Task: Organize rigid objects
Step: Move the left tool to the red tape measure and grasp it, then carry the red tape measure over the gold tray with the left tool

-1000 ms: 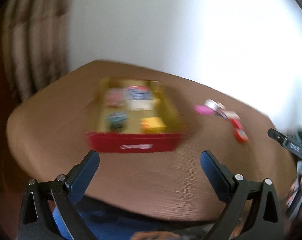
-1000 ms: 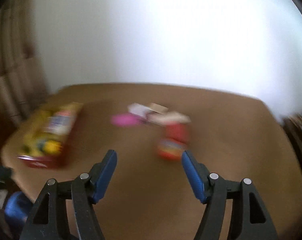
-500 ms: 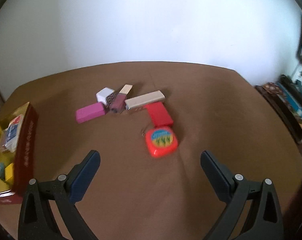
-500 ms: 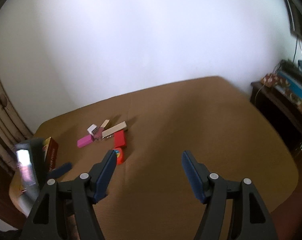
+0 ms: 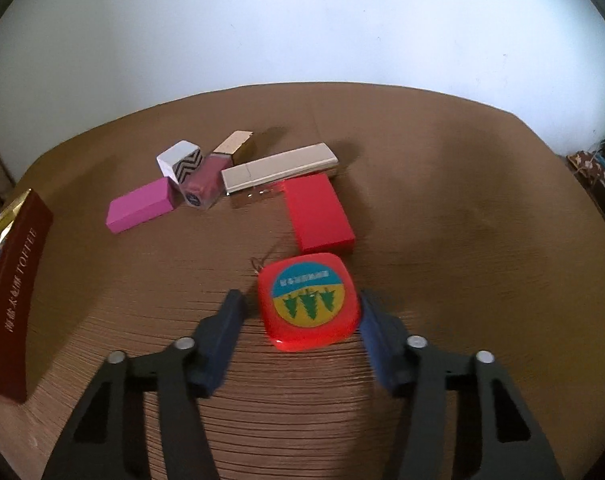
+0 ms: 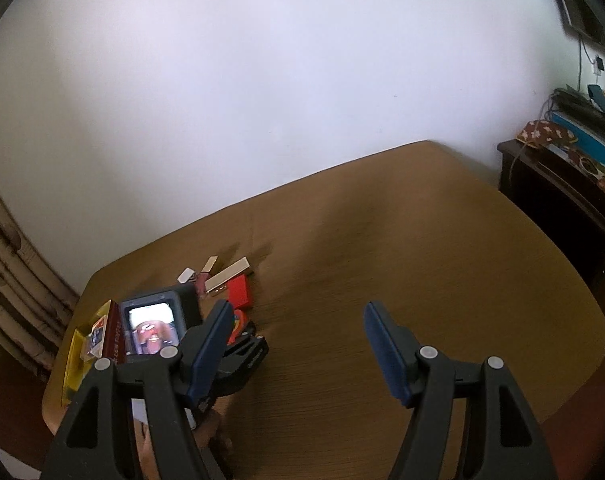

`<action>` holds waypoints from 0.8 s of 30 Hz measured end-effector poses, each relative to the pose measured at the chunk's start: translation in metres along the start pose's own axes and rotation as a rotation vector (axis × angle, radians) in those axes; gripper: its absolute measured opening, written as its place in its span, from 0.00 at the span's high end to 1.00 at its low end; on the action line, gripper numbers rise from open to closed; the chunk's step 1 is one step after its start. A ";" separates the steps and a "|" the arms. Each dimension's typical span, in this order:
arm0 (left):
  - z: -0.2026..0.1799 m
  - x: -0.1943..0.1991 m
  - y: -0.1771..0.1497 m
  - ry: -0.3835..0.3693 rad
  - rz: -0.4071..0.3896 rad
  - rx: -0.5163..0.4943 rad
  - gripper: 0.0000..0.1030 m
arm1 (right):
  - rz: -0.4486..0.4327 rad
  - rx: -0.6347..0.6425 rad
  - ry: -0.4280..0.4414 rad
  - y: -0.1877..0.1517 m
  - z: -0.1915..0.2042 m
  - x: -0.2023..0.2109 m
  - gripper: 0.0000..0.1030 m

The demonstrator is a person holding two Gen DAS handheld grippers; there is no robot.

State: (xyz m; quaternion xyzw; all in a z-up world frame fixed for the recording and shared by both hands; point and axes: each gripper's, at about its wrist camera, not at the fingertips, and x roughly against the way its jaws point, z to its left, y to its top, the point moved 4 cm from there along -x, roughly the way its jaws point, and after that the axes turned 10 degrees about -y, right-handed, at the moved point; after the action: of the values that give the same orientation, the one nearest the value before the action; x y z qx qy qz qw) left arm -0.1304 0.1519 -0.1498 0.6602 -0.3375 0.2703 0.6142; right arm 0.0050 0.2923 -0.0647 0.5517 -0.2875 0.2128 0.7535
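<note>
- The left gripper (image 5: 300, 312) sits low over the near part of the brown tabletop (image 5: 462, 240), its blue-padded fingers (image 5: 226, 332) set either side of a red square tape measure (image 5: 308, 300). The right pad looks to touch the case and a thin gap shows on the left, so I cannot tell whether it is gripped.
- Just beyond the tape measure lies a flat red block (image 5: 318, 212).
- Farther on, toward the middle of the tabletop, a cluster lies close together: a pink block (image 5: 140, 206), a pink bottle with a gold cap (image 5: 206, 184), a small white box with a zigzag pattern (image 5: 180, 160) and a long beige bar (image 5: 280, 170).
- At the left edge of the tabletop stands a dark red box (image 5: 12, 296) with a gold lining.
- The right gripper (image 6: 296, 342) hovers above the tabletop's near right part, fingers spread wide, holding nothing.
- A dark side cabinet (image 6: 562, 192) stands past the right edge, against a white wall (image 6: 262, 80).
</note>
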 end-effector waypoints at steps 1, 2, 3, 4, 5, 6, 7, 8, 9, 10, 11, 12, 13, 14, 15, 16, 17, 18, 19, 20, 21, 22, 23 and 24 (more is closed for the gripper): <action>-0.002 0.000 0.000 0.002 0.004 -0.008 0.57 | 0.001 0.001 0.003 0.000 0.001 0.000 0.33; -0.004 0.001 -0.001 0.011 0.005 -0.018 0.57 | 0.001 0.001 0.005 0.001 0.000 -0.001 0.33; -0.005 0.002 -0.001 0.007 0.009 -0.018 0.57 | -0.001 0.000 0.005 0.002 -0.001 -0.002 0.33; -0.005 0.004 -0.002 0.001 0.013 -0.011 0.57 | -0.004 0.000 0.005 0.002 -0.002 -0.001 0.33; -0.006 0.004 -0.002 0.001 0.016 -0.009 0.57 | -0.007 -0.004 0.004 0.003 -0.003 0.000 0.33; -0.006 0.007 -0.003 0.000 0.019 -0.010 0.57 | -0.009 -0.007 0.003 0.003 -0.004 0.001 0.33; -0.008 0.009 -0.004 0.000 0.021 -0.013 0.57 | -0.013 -0.011 0.001 0.003 -0.006 0.001 0.33; -0.009 0.013 -0.004 0.002 0.018 -0.020 0.57 | -0.015 -0.014 -0.003 0.004 -0.008 0.001 0.33; -0.008 0.014 -0.003 0.004 0.013 -0.024 0.57 | -0.016 -0.015 -0.005 0.003 -0.007 0.003 0.33; -0.009 0.018 -0.003 0.006 0.004 -0.028 0.57 | -0.015 -0.019 -0.008 0.003 -0.009 0.002 0.33; -0.009 0.024 -0.002 0.008 -0.006 -0.028 0.57 | -0.013 -0.021 -0.008 0.004 -0.010 0.002 0.33; -0.009 0.031 -0.002 0.007 -0.015 -0.028 0.57 | -0.010 -0.027 -0.008 0.003 -0.010 0.002 0.33; -0.008 0.033 -0.001 0.006 -0.018 -0.029 0.57 | -0.006 -0.032 -0.006 0.002 -0.010 0.001 0.33; -0.007 0.039 0.000 0.005 -0.024 -0.029 0.57 | -0.006 -0.033 -0.007 0.002 -0.010 0.001 0.33; -0.007 0.044 0.001 0.004 -0.032 -0.029 0.57 | -0.007 -0.028 -0.009 0.002 -0.010 0.001 0.33; -0.006 0.050 0.002 -0.001 -0.039 -0.029 0.57 | -0.008 -0.024 -0.010 0.001 -0.009 0.002 0.33; -0.005 0.052 0.003 -0.003 -0.043 -0.030 0.57 | -0.009 -0.021 -0.011 0.001 -0.009 0.002 0.33; -0.004 0.056 0.005 0.000 -0.050 -0.032 0.57 | -0.009 -0.019 -0.011 0.001 -0.009 0.002 0.33; -0.004 0.057 0.007 0.002 -0.055 -0.034 0.57 | -0.008 -0.018 -0.012 0.000 -0.009 0.002 0.33; -0.003 0.060 0.009 0.001 -0.057 -0.034 0.57 | -0.006 -0.018 -0.012 0.000 -0.009 0.002 0.33; 0.000 0.063 0.010 0.002 -0.058 -0.033 0.57 | -0.007 -0.018 -0.013 0.000 -0.009 0.002 0.33; 0.001 0.065 0.012 0.003 -0.060 -0.033 0.57 | -0.008 -0.018 -0.015 0.000 -0.010 0.002 0.33; 0.004 0.067 0.014 0.008 -0.066 -0.033 0.57 | -0.010 -0.018 -0.016 0.000 -0.010 0.002 0.33; 0.008 0.070 0.016 0.012 -0.072 -0.031 0.57 | -0.011 -0.020 -0.016 0.001 -0.011 0.002 0.33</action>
State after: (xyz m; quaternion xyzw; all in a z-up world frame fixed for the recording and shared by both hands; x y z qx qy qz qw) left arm -0.0997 0.1360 -0.0862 0.6606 -0.3138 0.2465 0.6359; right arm 0.0077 0.3034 -0.0654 0.5472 -0.2928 0.2014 0.7578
